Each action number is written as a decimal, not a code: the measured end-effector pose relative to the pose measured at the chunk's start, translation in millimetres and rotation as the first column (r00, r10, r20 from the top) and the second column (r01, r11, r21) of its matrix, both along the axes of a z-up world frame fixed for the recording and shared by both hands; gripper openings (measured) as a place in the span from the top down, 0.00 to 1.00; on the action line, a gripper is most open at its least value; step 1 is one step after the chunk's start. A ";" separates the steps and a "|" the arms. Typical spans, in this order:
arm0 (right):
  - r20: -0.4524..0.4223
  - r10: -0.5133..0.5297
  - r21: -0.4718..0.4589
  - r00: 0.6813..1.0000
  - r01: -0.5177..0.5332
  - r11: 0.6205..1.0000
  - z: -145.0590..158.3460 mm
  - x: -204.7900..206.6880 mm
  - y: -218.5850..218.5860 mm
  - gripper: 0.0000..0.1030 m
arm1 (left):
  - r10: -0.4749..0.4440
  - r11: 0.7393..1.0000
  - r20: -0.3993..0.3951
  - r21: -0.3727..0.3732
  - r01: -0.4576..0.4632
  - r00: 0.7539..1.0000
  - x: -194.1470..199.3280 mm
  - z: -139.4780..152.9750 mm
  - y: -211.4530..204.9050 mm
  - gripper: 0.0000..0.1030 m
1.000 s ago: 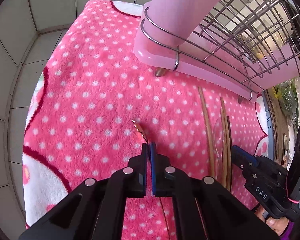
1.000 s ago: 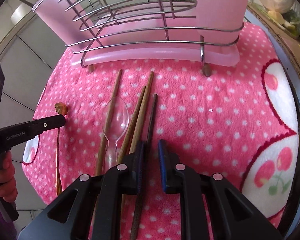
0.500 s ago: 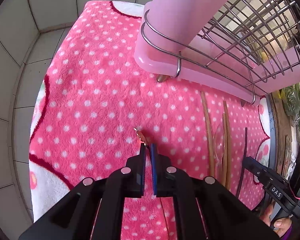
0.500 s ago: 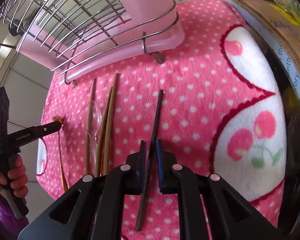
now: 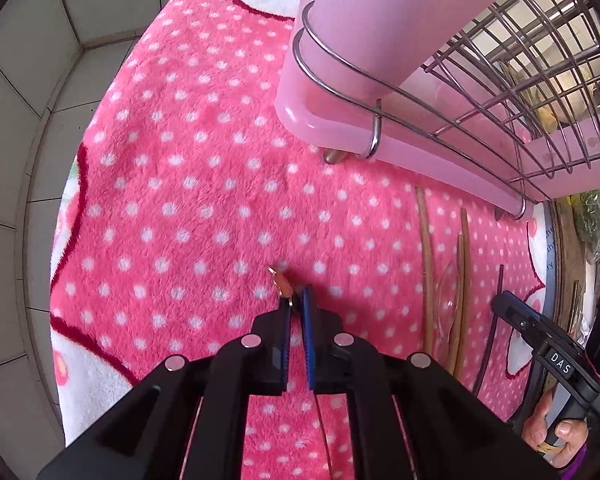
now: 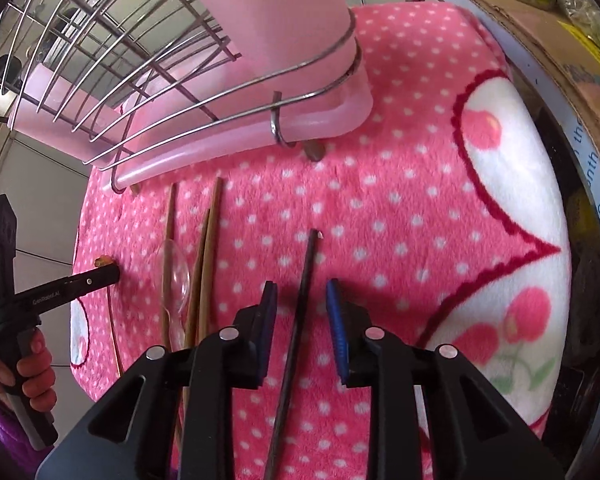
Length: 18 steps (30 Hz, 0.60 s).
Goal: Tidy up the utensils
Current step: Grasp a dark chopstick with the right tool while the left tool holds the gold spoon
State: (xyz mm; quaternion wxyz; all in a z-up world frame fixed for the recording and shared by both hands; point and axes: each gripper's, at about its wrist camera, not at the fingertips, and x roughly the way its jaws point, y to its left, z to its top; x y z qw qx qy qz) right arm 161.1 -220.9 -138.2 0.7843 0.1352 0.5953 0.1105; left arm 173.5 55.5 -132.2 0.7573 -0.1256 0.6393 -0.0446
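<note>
Chopstick (image 6: 300,304) between opening right tongs (image 6: 302,296); left view hides gap.

Left hand-held gripper (image 5: 296,300) seemingly clamped; right (image 6: 302,294) opening.

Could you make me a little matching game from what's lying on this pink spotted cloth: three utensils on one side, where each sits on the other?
Things:
1. dark chopstick
2. clear plastic spoon
3. thin copper-coloured utensil

Places:
A. pinched in the shut left gripper
B. among the brown chopsticks
C. lying free between the opening jaws of the right gripper

Pairs: 1-C, 2-B, 3-A
</note>
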 end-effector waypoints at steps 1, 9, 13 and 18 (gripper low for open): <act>0.009 0.003 -0.008 1.000 -0.003 1.000 -0.1 -0.4 2.1 0.75 | 0.004 1.000 -0.006 -0.002 -0.004 1.000 3.7 -2.3 -1.7 0.95; 0.062 -0.051 0.060 0.997 0.047 0.997 2.3 -12.7 -9.4 0.94 | 0.014 1.000 0.020 -0.021 -0.013 1.000 5.0 -1.3 -8.8 0.96; 0.130 -0.070 0.108 0.989 0.056 0.993 19.2 -28.8 -31.5 0.94 | 0.012 0.999 0.085 -0.038 -0.009 0.996 -10.4 16.5 -2.8 0.96; 0.227 -0.089 0.128 0.970 0.061 0.990 44.7 -48.0 -43.9 0.94 | 0.011 0.999 0.240 -0.051 0.001 0.971 -33.7 55.9 -0.7 0.97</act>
